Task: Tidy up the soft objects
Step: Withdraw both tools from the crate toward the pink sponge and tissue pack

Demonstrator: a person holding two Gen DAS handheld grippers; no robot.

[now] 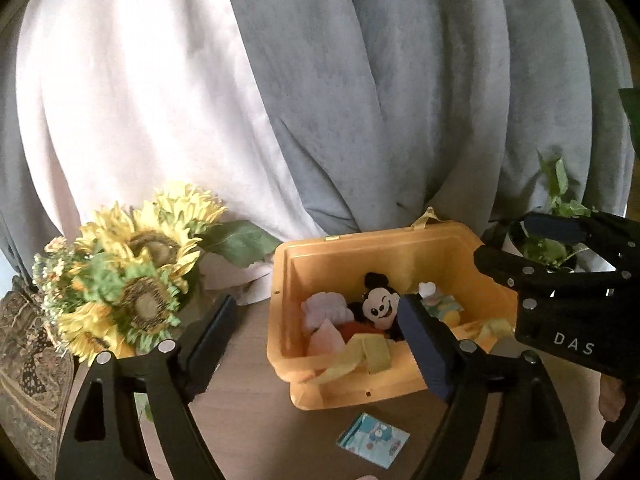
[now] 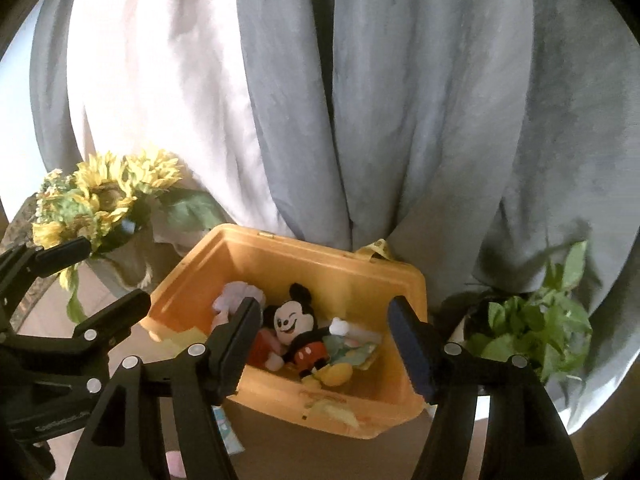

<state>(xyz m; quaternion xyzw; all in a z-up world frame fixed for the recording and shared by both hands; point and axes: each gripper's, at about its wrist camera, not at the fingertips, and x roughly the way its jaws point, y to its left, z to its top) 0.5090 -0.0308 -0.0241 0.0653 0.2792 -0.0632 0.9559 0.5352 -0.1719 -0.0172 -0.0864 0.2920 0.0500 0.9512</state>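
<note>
While both our grippers hang spread and empty above the table, the small printed packet (image 1: 373, 440) lies flat on the wood just in front of the yellow bin (image 1: 320, 388). It sits between the left gripper's (image 1: 316, 344) fingers and below them, so we judge the left nearer than the right gripper (image 2: 320, 344). Inside the bin, the plush mouse (image 2: 298, 330) rests among soft cloths.
</note>
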